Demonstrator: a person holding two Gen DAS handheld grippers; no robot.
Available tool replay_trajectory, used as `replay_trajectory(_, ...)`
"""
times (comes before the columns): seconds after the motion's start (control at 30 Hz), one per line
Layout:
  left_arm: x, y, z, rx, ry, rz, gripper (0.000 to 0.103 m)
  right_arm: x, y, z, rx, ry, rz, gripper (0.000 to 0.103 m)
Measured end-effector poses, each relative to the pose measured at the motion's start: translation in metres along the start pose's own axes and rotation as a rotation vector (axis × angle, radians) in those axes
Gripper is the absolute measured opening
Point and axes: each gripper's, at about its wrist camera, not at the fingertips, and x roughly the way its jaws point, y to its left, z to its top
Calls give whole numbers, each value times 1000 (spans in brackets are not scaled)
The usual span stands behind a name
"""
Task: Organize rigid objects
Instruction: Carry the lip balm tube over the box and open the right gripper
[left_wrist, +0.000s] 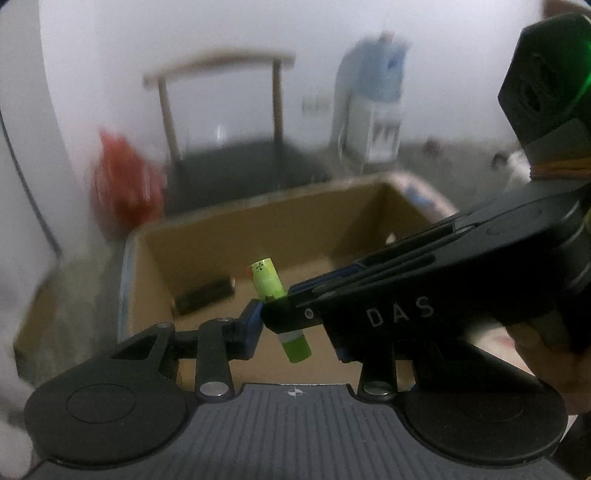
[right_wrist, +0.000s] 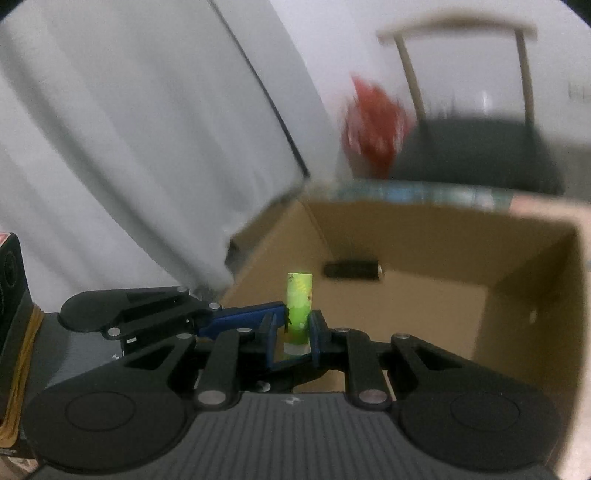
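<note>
A bright green tube (right_wrist: 299, 306) with a pale band near its lower end stands between the blue pads of my right gripper (right_wrist: 295, 332), which is shut on it. In the left wrist view the right gripper (left_wrist: 273, 310) reaches in from the right and clamps the green tube (left_wrist: 295, 345) at its middle. My left gripper (left_wrist: 297, 330) has the tube in its narrow gap. Its left finger (left_wrist: 253, 325) rests against the right gripper's tip, and its other finger is hidden. Both grippers hang above an open cardboard box (left_wrist: 207, 236).
A dark flat object (right_wrist: 351, 269) lies on the floor of the cardboard box (right_wrist: 517, 258). Behind the box stand a chair (left_wrist: 240, 166), a red bag (left_wrist: 125, 177) and a water dispenser (left_wrist: 373, 96). White cloth (right_wrist: 129, 147) hangs at the left. The background is blurred.
</note>
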Motion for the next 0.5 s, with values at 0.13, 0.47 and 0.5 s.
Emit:
replay_trajectory(0.13,38,19,8,-52,157,0,37,47,-31,16,89,121,18,20)
replay_trajectory(0.47,75,39,23,-147,256,40,39,82,-57,29,148,163,-15,20)
replay_trajectory(0.5,74,38,23,-146,252,39,39,72,-54,24,154,154,-10,20)
